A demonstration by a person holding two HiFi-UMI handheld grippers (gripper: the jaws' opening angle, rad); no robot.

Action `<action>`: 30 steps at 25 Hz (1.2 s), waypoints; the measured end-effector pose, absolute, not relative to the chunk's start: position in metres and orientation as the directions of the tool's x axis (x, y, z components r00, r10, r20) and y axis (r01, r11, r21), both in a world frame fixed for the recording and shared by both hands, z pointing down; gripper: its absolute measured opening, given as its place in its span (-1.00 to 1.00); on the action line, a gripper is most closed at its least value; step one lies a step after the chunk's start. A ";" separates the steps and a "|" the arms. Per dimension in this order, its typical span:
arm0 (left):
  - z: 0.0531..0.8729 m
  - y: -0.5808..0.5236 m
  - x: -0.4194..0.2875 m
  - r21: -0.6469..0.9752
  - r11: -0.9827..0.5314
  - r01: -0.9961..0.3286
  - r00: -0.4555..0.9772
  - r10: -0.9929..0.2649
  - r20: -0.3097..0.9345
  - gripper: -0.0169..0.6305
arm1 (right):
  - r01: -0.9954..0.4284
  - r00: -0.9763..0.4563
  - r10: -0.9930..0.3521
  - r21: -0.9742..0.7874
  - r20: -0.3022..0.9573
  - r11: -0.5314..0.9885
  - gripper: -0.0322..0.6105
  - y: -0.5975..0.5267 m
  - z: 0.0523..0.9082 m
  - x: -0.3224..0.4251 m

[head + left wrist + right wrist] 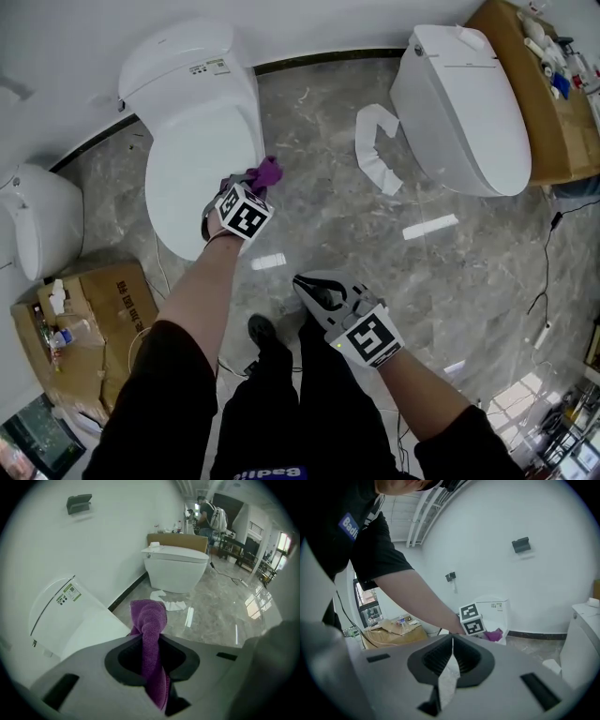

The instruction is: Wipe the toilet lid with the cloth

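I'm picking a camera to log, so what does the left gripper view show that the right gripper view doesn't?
Only left: a person far off, and the left gripper shut on the cloth. Only right: the right gripper shut on a white scrap, and the box. Both: the cloth, the toilet and the wall bracket.

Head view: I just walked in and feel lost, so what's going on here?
A person holds a gripper in each hand. The left gripper is shut on a purple cloth at the edge of the toilet lid, seemingly for wiping. The right gripper hangs over the floor, shut on a whitish scrap.
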State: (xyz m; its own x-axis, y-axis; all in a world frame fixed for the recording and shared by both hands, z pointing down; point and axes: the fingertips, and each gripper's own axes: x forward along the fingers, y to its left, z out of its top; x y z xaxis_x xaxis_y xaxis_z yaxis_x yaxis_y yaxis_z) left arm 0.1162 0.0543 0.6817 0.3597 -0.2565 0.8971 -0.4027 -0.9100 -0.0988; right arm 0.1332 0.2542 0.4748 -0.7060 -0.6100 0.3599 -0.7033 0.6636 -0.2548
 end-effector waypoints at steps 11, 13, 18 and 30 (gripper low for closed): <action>0.668 0.047 -0.075 -0.142 -0.816 -0.560 0.275 -0.345 0.897 -0.74 | -0.661 -0.734 -0.550 -0.234 0.398 0.713 -0.80 0.275 0.466 0.038; 0.669 0.050 -0.109 -0.145 -0.801 -0.581 0.258 -0.350 0.900 -0.74 | -0.670 -0.728 -0.562 -0.234 0.393 0.704 -0.80 0.277 0.464 0.020; 0.670 0.060 -0.144 -0.132 -0.770 -0.624 0.246 -0.354 0.902 -0.74 | -0.693 -0.710 -0.590 -0.230 0.385 0.684 -0.80 0.280 0.446 -0.007; 0.661 0.139 -0.009 -0.045 -0.813 -0.581 0.354 -0.302 0.885 -0.74 | -0.717 -0.684 -0.611 -0.212 0.399 0.664 -0.80 0.338 0.441 0.070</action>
